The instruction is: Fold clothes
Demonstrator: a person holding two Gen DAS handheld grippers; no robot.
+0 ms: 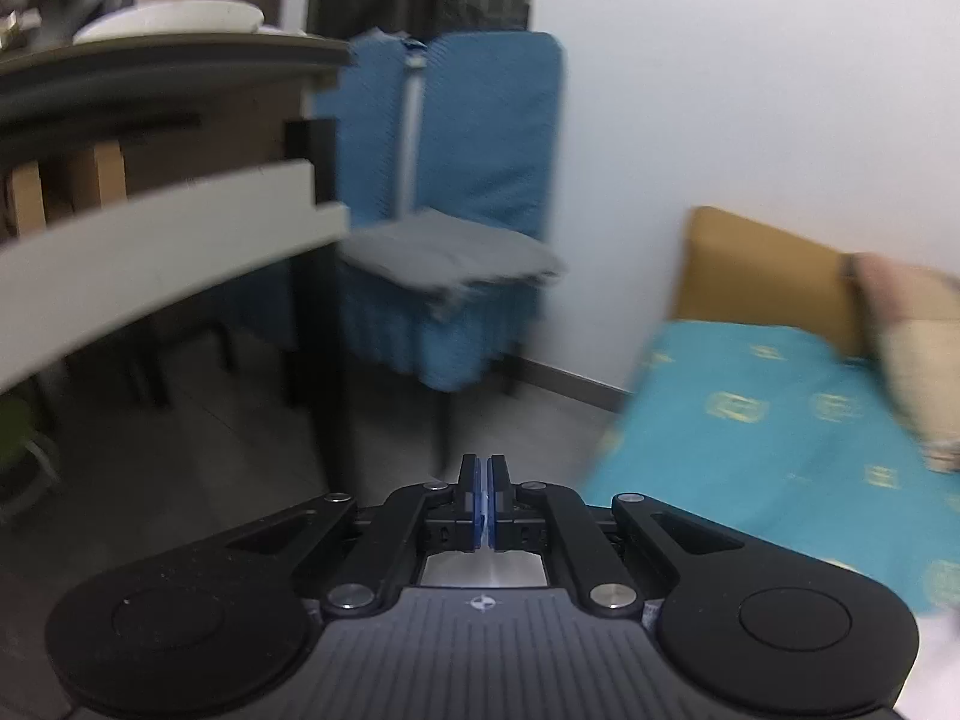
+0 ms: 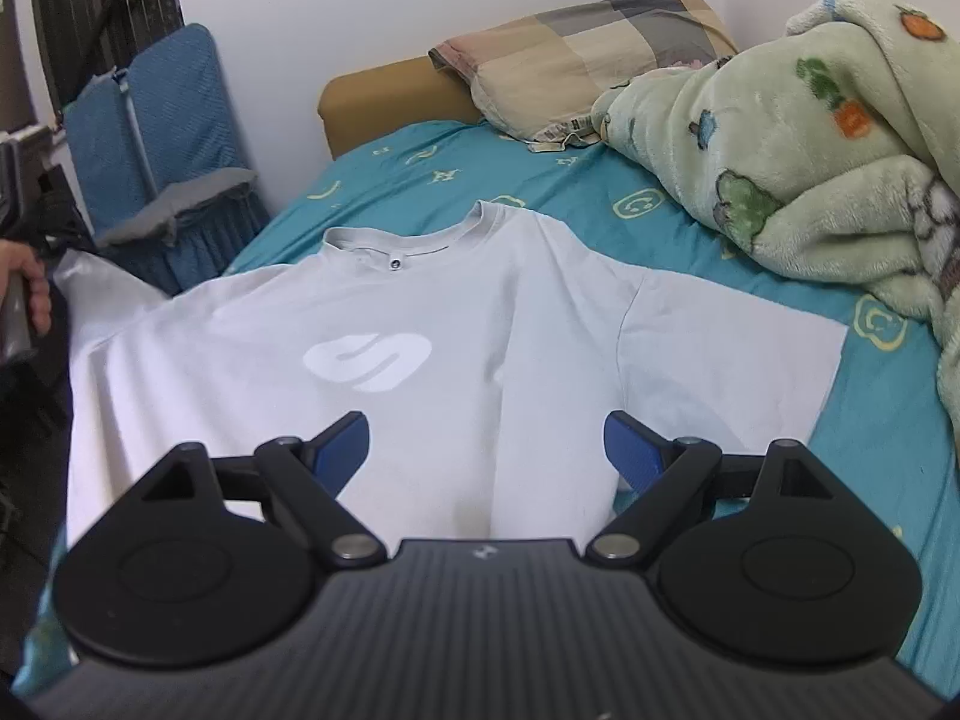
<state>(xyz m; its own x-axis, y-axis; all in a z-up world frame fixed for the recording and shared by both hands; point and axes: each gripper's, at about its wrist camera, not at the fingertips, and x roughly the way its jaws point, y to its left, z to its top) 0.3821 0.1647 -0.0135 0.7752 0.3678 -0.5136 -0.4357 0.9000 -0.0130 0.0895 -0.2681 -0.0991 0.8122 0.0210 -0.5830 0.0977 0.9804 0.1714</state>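
A pale grey T-shirt [image 2: 420,312] with a white logo lies front up on the teal bed sheet [image 2: 540,180], collar toward the pillow. My right gripper [image 2: 486,438] hovers over the shirt's lower right side, open, with nothing between its blue pads. The shirt's left sleeve [image 2: 96,282] is pulled up into a peak beside a person's hand [image 2: 27,288]. My left gripper [image 1: 483,468] is shut, with a thin pale strip pinched between its pads that looks like that sleeve. The left wrist view is blurred and points off the bed toward a chair.
A blue-covered chair [image 1: 444,180] with a grey cushion stands by the wall, left of the bed. A desk [image 1: 150,228] sits further left. A patchwork pillow [image 2: 576,54] and a bunched green fleece blanket [image 2: 810,150] fill the bed's head and right side.
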